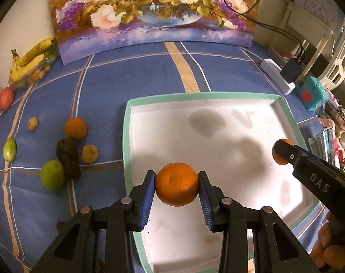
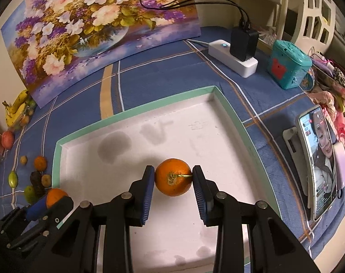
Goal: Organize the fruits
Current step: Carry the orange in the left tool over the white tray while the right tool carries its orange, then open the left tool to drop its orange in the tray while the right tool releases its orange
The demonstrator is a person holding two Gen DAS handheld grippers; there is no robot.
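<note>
My left gripper (image 1: 176,183) is shut on an orange (image 1: 176,183) and holds it over the near left part of a white tray with a green rim (image 1: 127,136). My right gripper (image 2: 173,177) is shut on a second orange with a stem (image 2: 173,177), above the tray's (image 2: 58,159) middle. The right gripper with its orange (image 1: 280,157) shows at the right of the left wrist view. The left gripper's orange (image 2: 55,196) shows at the lower left of the right wrist view.
Left of the tray on the blue checked cloth lie a third orange (image 1: 75,128), a dark avocado (image 1: 68,158), a green lime (image 1: 52,174), two small yellow fruits (image 1: 90,154), a green mango (image 1: 9,149), a red apple (image 1: 5,98) and bananas (image 1: 31,59). A flower painting (image 1: 149,11) stands behind. A power strip (image 2: 232,58), teal box (image 2: 289,64) and phone (image 2: 320,159) sit right.
</note>
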